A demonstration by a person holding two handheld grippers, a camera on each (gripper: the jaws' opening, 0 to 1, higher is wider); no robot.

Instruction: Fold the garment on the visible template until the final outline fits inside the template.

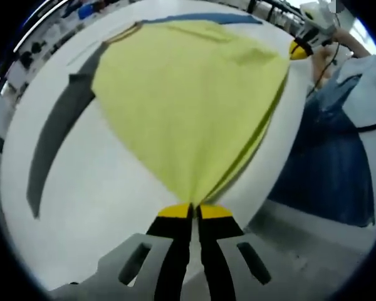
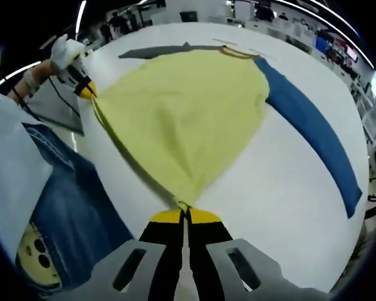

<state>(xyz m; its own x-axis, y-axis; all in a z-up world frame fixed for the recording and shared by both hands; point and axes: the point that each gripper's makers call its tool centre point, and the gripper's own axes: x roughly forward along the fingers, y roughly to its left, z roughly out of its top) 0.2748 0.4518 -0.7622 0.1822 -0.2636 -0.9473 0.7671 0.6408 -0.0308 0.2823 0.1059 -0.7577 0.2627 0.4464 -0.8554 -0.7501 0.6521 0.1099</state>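
Item: yellow garment (image 1: 188, 106), one piece, spread on the white table (image 1: 94, 207).

Holder, left: my left gripper (image 1: 193, 212), jaws closed on one near corner of the cloth; the fabric fans away from the tips across the table.

Holder, right: my right gripper (image 2: 184, 215), jaws closed on the other near corner, fabric fanning forward in the same way. Each gripper also appears at the far corner of the other's view: right gripper (image 1: 299, 49), left gripper (image 2: 83, 88).

Position: the near edge of the garment runs taut between my two grippers, along the table edge nearest me. The body of the cloth lies ahead of both, its collar end farthest off.

Template: grey strip (image 1: 56, 132) along one side of the garment, blue strip (image 2: 313, 125) along the other, both flat on the table.

Judgement: the fold runs from my side toward the collar; both hands stand equally near and should carry the held edge forward together.
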